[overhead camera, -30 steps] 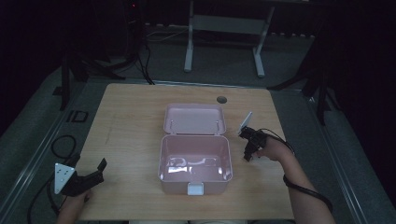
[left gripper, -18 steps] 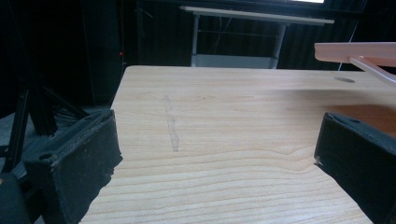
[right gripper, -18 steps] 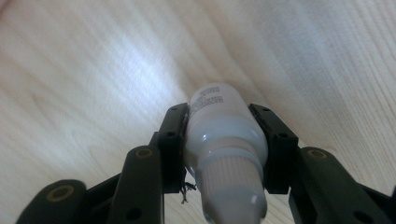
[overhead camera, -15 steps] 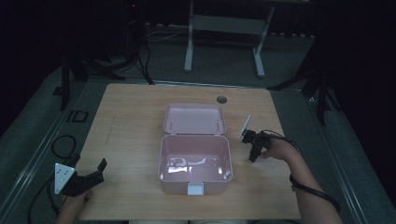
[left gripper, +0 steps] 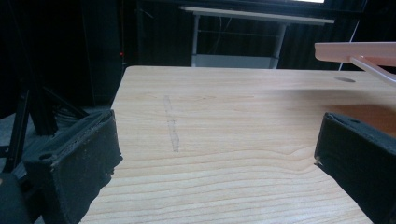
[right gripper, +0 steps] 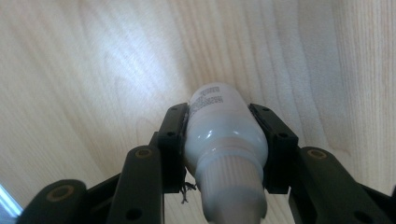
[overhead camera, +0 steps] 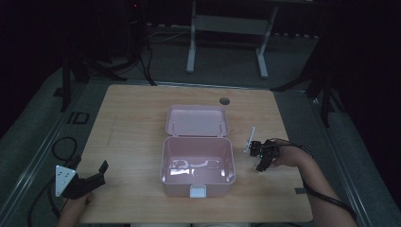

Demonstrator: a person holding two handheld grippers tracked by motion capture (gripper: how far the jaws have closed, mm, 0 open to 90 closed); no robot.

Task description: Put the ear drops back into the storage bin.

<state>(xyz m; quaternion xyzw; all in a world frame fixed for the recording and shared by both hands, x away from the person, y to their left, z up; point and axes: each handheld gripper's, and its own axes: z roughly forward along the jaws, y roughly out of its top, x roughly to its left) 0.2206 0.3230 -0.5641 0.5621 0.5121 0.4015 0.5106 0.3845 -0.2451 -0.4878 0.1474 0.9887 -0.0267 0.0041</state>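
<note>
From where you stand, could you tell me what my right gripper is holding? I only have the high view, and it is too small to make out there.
Observer: The right gripper is shut on a small white bottle, a pad on each side of its body.
Operator: Thank you. Is the left gripper carrying anything?
Observer: No, the left gripper stands open above bare table.
Operator: Is the box in front of it?
Observer: The left gripper view catches the pink box at its right edge, just the raised lid.
</note>
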